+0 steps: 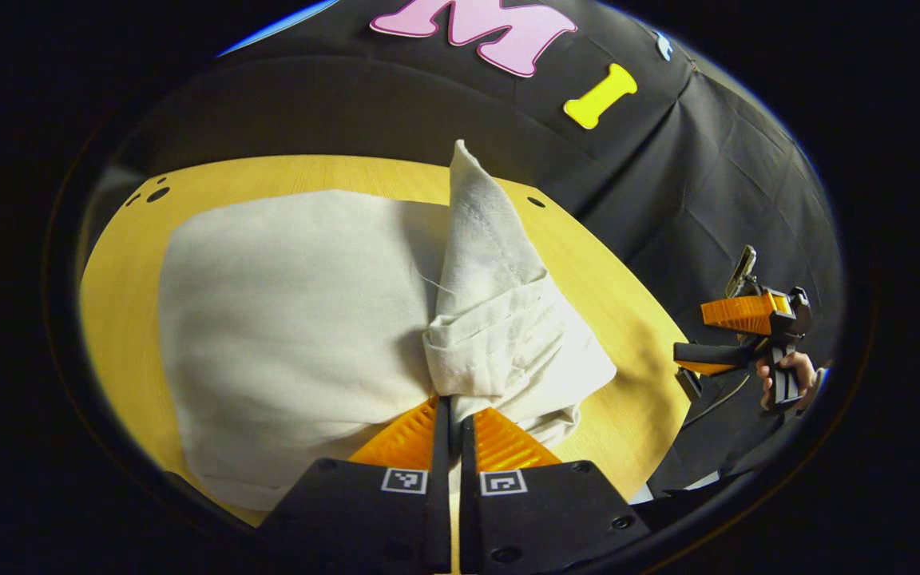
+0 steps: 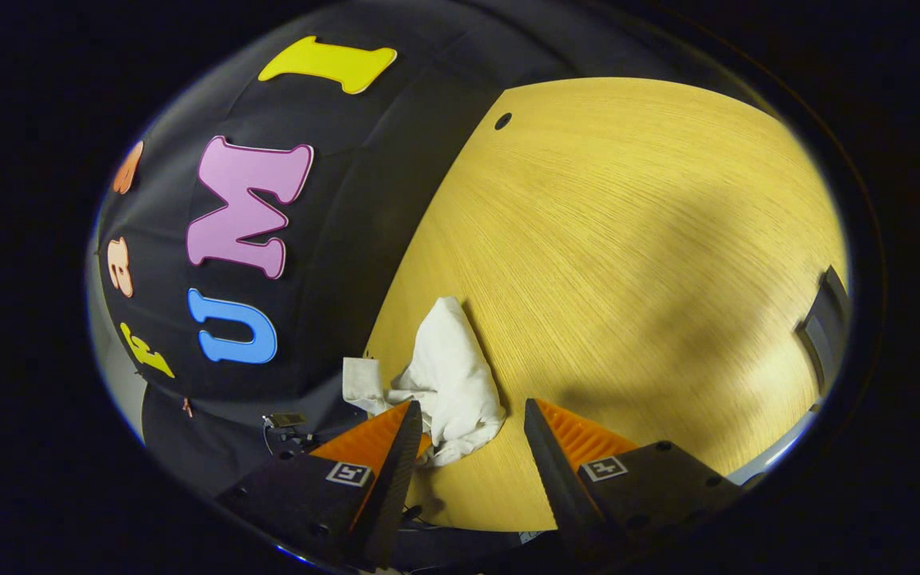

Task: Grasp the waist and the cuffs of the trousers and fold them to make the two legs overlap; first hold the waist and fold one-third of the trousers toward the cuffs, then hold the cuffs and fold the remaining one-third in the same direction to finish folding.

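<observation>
I see the wooden table [image 1: 612, 415] carrying the pale trousers [image 1: 284, 335], spread flat, long axis running away from my left gripper [image 1: 450, 411]. Its fingers are pinched together on a bunched fold, peak pointing upward. My right gripper [image 2: 472, 435] stands parted, empty.

Yellow wood-grain table top [image 1: 612, 279], rounded at its edges, with small dark round holes [image 1: 158, 194] near its far left corner and another single hole [image 1: 536, 202] toward the far right. In the right gripper view, the same table top [image 2: 628, 239] lit unevenly, with one dark hole [image 2: 502, 121] near its far edge. Black creased cloth wall [image 1: 707, 184] hanging behind and beside the table.
</observation>
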### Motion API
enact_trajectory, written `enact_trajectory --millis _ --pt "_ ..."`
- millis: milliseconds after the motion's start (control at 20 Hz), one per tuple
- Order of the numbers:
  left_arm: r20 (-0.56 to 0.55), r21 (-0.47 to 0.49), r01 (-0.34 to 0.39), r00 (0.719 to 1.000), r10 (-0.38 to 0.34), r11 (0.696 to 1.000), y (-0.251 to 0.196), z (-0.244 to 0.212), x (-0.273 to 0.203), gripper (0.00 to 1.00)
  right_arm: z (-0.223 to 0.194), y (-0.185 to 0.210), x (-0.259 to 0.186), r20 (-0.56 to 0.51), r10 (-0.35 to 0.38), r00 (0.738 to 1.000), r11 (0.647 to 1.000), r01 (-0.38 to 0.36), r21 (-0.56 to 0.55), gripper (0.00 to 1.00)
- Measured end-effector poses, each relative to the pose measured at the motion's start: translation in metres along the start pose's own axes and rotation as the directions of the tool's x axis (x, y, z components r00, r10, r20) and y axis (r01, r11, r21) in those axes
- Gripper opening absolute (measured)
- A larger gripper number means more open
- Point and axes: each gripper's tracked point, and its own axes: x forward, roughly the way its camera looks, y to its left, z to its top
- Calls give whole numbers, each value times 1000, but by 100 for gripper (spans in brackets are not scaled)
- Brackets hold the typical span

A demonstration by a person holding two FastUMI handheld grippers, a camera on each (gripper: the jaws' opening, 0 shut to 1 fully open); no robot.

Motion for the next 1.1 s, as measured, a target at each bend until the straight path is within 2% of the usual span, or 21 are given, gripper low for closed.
enact_trajectory --millis 100,150,200,300,350,550,800,1100 --pt "-2 -11 4 1000 -4 1000 2 -3 3 12 10 10 1 38 34 999 999 -32 -35 80" --pt "-2 -13 12 1000 -12 1000 0 -3 5 20 12 9 0 36 25 999 998 -23 -56 80" --pt "-3 -10 21 1000 -21 1000 -6 -3 4 28 11 2 2 22 -17 1000 996 19 -87 80" --pt "0 9 28 1000 -28 1000 -17 1 0 51 15 -15 5 12 -114 993 979 114 -168 80" --pt "-1 27 15 1000 -15 1000 -20 1 -3 70 19 -16 5 11 -132 991 975 132 -181 80" --pt "58 45 -6 998 3 999 -36 22 -24 88 33 -1 1 48 -113 992 979 119 -166 80" --pt "214 -59 -52 975 64 997 -37 64 -78 91 26 25 -3 10 -54 998 971 55 -232 80" --pt "298 -183 -92 943 144 979 -24 81 -137 91 15 63 -7 -17 -5 1000 964 1 -268 80"
